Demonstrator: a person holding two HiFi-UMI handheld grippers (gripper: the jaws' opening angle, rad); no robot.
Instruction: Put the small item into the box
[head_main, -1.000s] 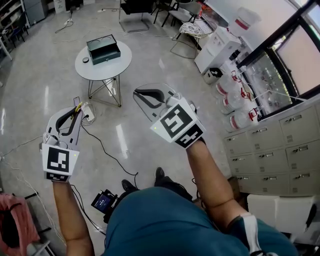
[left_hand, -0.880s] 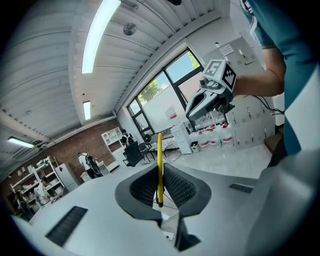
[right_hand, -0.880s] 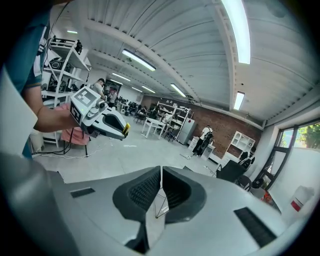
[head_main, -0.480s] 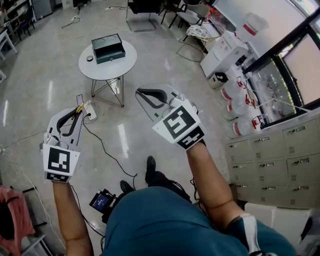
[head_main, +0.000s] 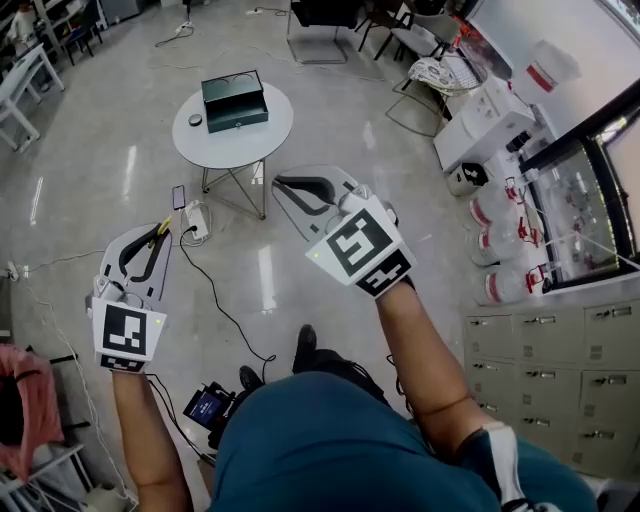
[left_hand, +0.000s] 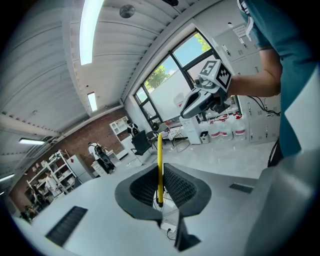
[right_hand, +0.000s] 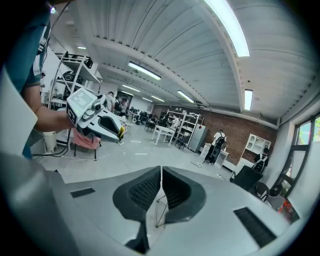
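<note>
1. Step in hand: transport. The person stands on the glossy floor, well apart from the round white desk (head_main: 268, 138) that carries the dark green rectangular metal box (head_main: 234, 100).
2. Left gripper (head_main: 155, 236): fingers pinch a thin yellow strip (left_hand: 159, 160). It stands upright between the ribbed pads and sticks out past the tips. Judged to be the small item, so it is in the air, nowhere near the box yet.
3. Right gripper (head_main: 279, 183): fingers pressed together, nothing between them in the right gripper view; only floor and a wire desk leg show beyond.
4. The box sits toward the far side of the desk and looks open at the top. A small dark round object (head_main: 195, 120) lies just beside it on the desk; what it is can't be told.
5. Next move calls for closing the gap to the desk, bringing the left gripper over the box opening, tipping the strip down into it and spreading the fingers.
6. Watch: black cable (head_main: 222, 312) and white power strip (head_main: 196, 220) lie on the floor in the walking path.
</note>
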